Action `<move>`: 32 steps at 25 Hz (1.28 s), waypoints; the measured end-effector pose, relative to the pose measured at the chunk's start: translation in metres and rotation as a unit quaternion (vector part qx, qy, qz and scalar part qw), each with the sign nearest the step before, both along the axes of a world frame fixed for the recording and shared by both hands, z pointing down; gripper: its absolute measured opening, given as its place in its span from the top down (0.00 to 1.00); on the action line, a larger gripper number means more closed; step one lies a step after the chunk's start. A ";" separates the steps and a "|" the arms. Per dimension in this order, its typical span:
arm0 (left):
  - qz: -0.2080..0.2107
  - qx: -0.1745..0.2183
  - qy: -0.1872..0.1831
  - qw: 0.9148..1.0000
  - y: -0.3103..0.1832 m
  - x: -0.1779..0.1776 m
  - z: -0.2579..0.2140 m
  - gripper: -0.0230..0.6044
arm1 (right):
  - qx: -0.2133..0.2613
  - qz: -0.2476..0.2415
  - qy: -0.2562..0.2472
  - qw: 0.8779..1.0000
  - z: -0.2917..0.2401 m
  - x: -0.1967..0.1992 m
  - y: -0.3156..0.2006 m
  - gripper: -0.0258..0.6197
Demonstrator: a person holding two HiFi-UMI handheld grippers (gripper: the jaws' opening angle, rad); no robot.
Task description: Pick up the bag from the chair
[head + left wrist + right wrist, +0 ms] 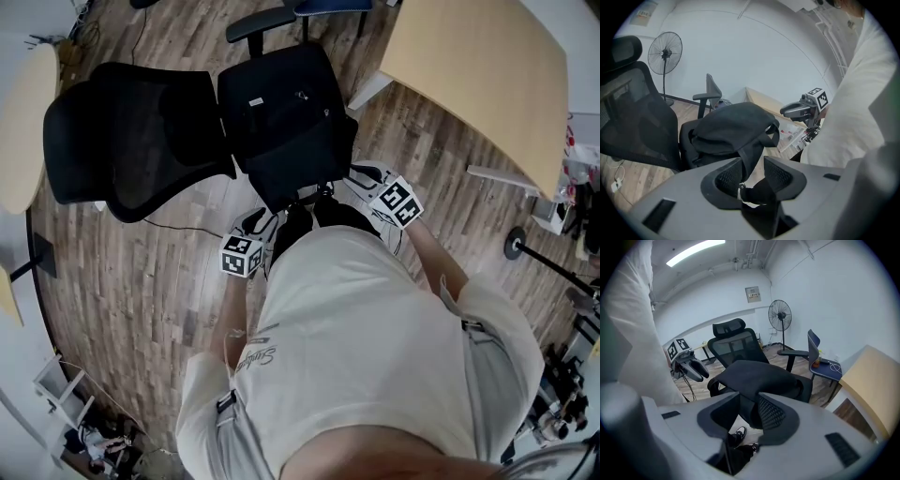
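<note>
bag [281,117] — matt black cloth | chair [131,145] — black mesh back | floor [141,300] wood-grain planks

A soft black bag [281,117] is lying slumped on the seat of a black mesh-backed office chair [122,150], covering most of the seat (a dark strap [750,157] is hanging off its front edge), with the backrest standing behind it

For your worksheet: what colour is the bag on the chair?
Black bag; clearest in head view.
</note>
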State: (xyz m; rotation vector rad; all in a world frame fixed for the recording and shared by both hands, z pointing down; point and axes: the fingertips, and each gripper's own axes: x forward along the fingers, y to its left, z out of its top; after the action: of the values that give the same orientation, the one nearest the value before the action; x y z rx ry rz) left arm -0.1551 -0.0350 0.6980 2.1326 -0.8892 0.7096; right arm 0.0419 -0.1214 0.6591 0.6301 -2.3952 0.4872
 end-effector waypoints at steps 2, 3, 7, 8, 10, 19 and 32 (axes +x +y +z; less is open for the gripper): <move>0.004 -0.012 0.000 1.000 0.002 0.002 0.008 0.72 | -0.010 0.000 0.008 1.000 0.009 0.006 0.004 0.78; 0.005 -0.017 0.002 1.000 0.002 0.003 0.011 0.72 | -0.017 0.001 0.011 1.000 0.013 0.009 0.006 0.78; 0.016 -0.037 0.013 0.999 0.001 0.010 0.025 0.72 | -0.045 -0.016 0.025 0.999 0.035 0.014 0.014 0.78; 0.020 -0.042 0.012 0.999 0.003 0.012 0.029 0.72 | -0.050 -0.023 0.028 0.998 0.041 0.013 0.016 0.78; 0.029 -0.049 0.009 0.998 0.006 0.015 0.037 0.72 | -0.057 -0.038 0.031 0.997 0.050 0.009 0.020 0.78; 0.050 -0.049 0.015 0.997 -0.012 0.035 0.041 0.72 | -0.064 -0.113 0.007 0.992 0.070 -0.029 0.018 0.78; 0.014 -0.041 0.074 0.996 -0.065 0.032 0.011 0.72 | -0.087 -0.109 -0.045 0.989 0.054 -0.061 -0.015 0.81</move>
State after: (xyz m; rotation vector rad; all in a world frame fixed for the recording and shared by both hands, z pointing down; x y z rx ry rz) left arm -0.1232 -0.0996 0.7091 2.0973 -0.7401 0.5840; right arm -0.0195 -0.1361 0.7133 0.2719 -2.4370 0.6317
